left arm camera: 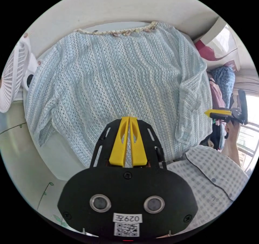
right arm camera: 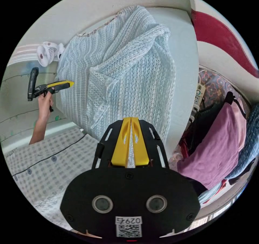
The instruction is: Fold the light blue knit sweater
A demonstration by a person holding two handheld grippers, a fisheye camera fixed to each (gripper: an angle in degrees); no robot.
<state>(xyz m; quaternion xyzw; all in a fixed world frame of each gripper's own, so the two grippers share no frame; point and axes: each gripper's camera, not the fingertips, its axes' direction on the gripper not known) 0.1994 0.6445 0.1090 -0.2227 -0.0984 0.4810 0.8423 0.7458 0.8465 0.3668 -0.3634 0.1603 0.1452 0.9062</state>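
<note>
The light blue knit sweater (left arm camera: 121,79) lies spread flat on a white table (left arm camera: 59,152), its shell-trimmed neckline (left arm camera: 118,33) at the far side. One sleeve (left arm camera: 188,106) is folded in over the body; the other (left arm camera: 40,112) lies along the opposite edge. My left gripper (left arm camera: 129,117) hovers over the hem area, its yellow jaws shut with nothing in them. My right gripper (right arm camera: 130,118) is also shut and empty, above the sweater (right arm camera: 121,74) near its side edge. Each gripper appears in the other's view, held by a hand: the right gripper (left arm camera: 213,113) and the left gripper (right arm camera: 63,85).
A small white fan (left arm camera: 10,79) (right arm camera: 45,54) stands at one table corner. A pile of clothes (right arm camera: 215,147) (left arm camera: 224,79) and a power strip (right arm camera: 198,98) lie beyond the other side. The person's checked shirt (left arm camera: 210,174) is close to the near table edge.
</note>
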